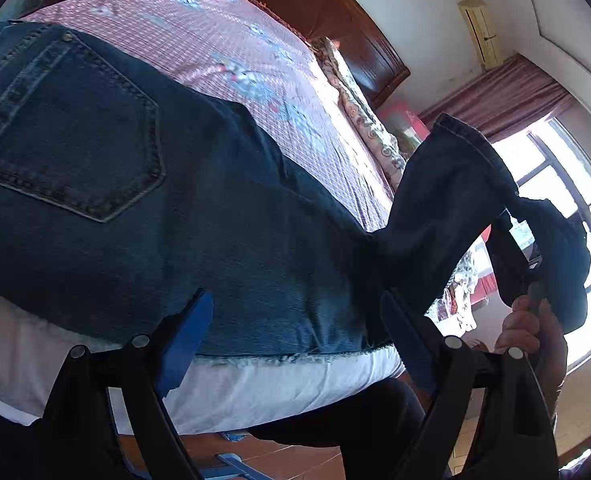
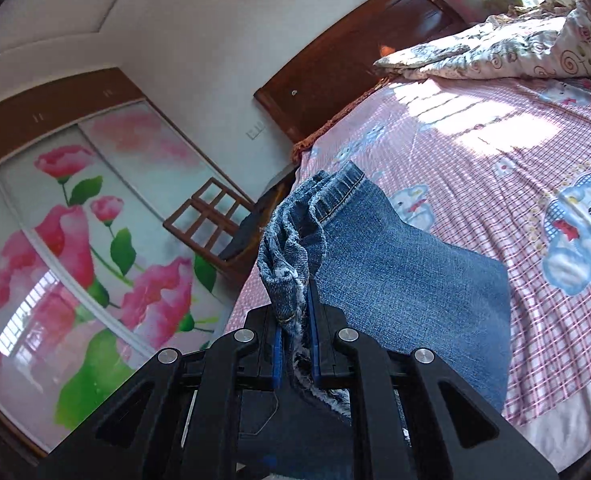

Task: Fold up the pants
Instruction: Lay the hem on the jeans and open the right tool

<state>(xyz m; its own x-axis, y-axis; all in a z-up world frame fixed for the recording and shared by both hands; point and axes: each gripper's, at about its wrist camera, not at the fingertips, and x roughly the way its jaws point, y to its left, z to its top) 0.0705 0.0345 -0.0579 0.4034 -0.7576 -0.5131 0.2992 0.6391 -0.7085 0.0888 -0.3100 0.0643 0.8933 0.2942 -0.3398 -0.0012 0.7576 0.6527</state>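
Jeans [image 1: 223,216] lie across the bed [image 1: 231,48], seat toward nine o'clock. At three o'clock the right gripper [image 2: 294,320] pinches the frayed hem, lifting it to fold. Left gripper [image 1: 295,312] gapes wide, empty.

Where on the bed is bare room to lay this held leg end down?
Free: the pink checked sheet between the jeans and the crumpled quilt by the headboard. Crowded: the near edge, covered by denim, and the quilt's corner.
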